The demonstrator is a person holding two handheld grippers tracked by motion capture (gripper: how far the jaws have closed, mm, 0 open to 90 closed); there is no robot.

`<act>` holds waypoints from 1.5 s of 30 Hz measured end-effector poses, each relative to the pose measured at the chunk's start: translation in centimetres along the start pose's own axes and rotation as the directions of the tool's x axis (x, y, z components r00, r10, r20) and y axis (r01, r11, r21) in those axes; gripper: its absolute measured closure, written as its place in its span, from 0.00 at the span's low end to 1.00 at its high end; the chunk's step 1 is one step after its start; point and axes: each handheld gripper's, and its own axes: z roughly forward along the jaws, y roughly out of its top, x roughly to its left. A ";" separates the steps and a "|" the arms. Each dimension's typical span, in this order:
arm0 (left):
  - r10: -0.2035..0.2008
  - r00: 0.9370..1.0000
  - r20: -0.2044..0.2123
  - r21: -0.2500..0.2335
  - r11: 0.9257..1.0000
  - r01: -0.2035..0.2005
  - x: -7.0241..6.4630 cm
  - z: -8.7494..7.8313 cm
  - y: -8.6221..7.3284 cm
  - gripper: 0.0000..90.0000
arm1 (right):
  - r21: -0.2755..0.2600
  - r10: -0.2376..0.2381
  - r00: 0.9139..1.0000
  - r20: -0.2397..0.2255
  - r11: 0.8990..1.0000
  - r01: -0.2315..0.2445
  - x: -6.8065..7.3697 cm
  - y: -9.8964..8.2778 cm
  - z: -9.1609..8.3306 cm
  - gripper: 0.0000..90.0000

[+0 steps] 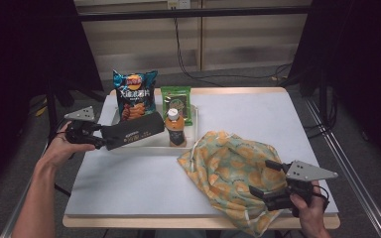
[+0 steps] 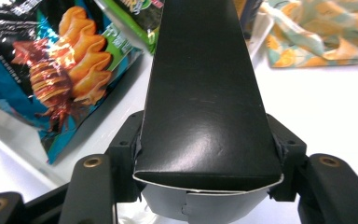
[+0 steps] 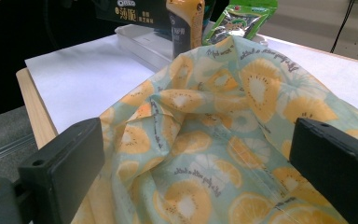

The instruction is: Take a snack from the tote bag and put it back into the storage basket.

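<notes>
My left gripper [image 1: 104, 137] is shut on one end of a long black carton [image 1: 133, 130], which it holds level over the left part of a white tray [image 1: 149, 145]. In the left gripper view both jaws press the carton's [image 2: 205, 93] sides, and the left gripper [image 2: 207, 140] has it firmly between them. A fabric bag [image 1: 225, 166] printed with orange and kiwi slices lies crumpled at the front right. My right gripper [image 1: 261, 177] stands open over the bag's near edge. In the right gripper view the right gripper [image 3: 200, 163] has loose folds of the bag [image 3: 223, 121] between its wide-apart jaws.
In the tray stand a blue chips bag [image 1: 135, 94], a green snack packet [image 1: 176, 101] and a bottle of brown drink [image 1: 175, 128] with a white cap. The white table top [image 1: 139, 183] ends in a wooden front edge. Dark stands and cables flank the table.
</notes>
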 end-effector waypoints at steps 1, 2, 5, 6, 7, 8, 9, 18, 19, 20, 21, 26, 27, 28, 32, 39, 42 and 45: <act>-0.003 1.000 0.003 0.002 1.000 0.003 0.1 0.2 -0.1 0.47 | 0.000 0.003 1.000 0.000 1.000 -0.003 0.0 0.0 0.0 0.03; -0.006 1.000 0.006 0.009 1.000 0.006 0.1 0.3 -0.2 0.47 | 0.001 0.002 1.000 0.001 1.000 -0.002 0.0 0.0 -0.1 0.03; -0.015 1.000 0.003 0.002 1.000 0.015 0.3 0.9 -0.4 0.47 | 0.002 0.004 1.000 0.001 1.000 -0.004 -0.1 -0.1 -0.1 0.03; -0.012 1.000 0.007 0.006 1.000 0.012 0.4 1.0 -0.4 0.47 | 0.003 0.007 1.000 0.001 1.000 -0.007 -0.1 -0.1 -0.1 0.03; -0.008 1.000 0.003 0.014 1.000 0.007 0.5 1.1 -0.3 0.47 | 0.005 0.006 1.000 -0.003 1.000 -0.006 -0.1 -0.1 0.0 0.03; -0.009 1.000 0.004 0.025 1.000 0.009 0.5 1.2 -0.3 0.47 | 0.004 0.008 1.000 -0.001 1.000 -0.008 -0.1 -0.1 0.0 0.03; -0.005 1.000 0.003 0.033 0.999 0.005 0.5 1.4 -0.2 0.47 | 0.002 0.004 1.000 -0.002 1.000 -0.004 -0.1 -0.1 0.0 0.03; -0.022 1.000 0.000 0.053 0.998 0.022 0.9 2.1 -0.4 0.47 | 0.006 0.009 1.000 -0.006 1.000 -0.009 -0.2 -0.2 -0.2 0.02; -0.022 1.000 -0.009 0.052 0.998 0.023 0.9 2.3 -0.4 0.47 | 0.007 0.007 1.000 -0.008 1.000 -0.007 -0.2 -0.2 -0.2 0.02; -0.026 1.000 -0.006 0.052 0.998 0.026 0.9 2.4 -0.5 0.47 | 0.005 0.006 1.000 -0.007 1.000 -0.006 -0.2 -0.2 -0.2 0.02; -0.026 1.000 0.001 0.052 0.998 0.026 1.0 2.5 -0.5 0.47 | 0.006 0.008 1.000 -0.009 1.000 -0.008 -0.2 -0.2 -0.2 0.02; -0.025 1.000 -0.018 0.063 0.998 0.026 1.2 2.8 -0.5 0.47 | 0.013 0.009 1.000 -0.008 1.000 -0.009 -0.1 -0.2 -0.1 0.02; -0.033 0.999 -0.010 0.062 0.998 0.033 1.2 2.8 -0.6 0.47 | 0.018 0.009 1.000 -0.011 1.000 -0.009 -0.1 -0.3 -0.1 0.02; -0.035 0.999 -0.007 0.068 0.997 0.035 1.2 2.8 -0.7 0.47 | 0.017 0.009 1.000 -0.012 1.000 -0.009 -0.1 -0.3 -0.1 0.02; -0.041 0.999 -0.017 0.055 0.998 0.042 1.2 2.9 -0.7 0.47 | 0.014 0.009 1.000 -0.011 1.000 -0.009 -0.2 -0.3 -0.1 0.02; -0.061 0.998 -0.023 0.045 0.997 0.062 1.4 3.3 -0.7 0.46 | 0.025 0.009 1.000 -0.021 1.000 -0.008 -0.2 -0.3 0.0 0.02; -0.071 0.997 -0.032 0.047 0.996 0.073 1.5 3.4 -0.7 0.45 | 0.023 0.012 1.000 -0.025 1.000 -0.012 -0.2 -0.3 -0.1 0.02; -0.100 0.994 -0.046 0.026 0.995 0.101 1.7 3.4 -0.6 0.39 | 0.024 0.017 1.000 -0.020 1.000 -0.017 -0.2 -0.4 -0.1 0.02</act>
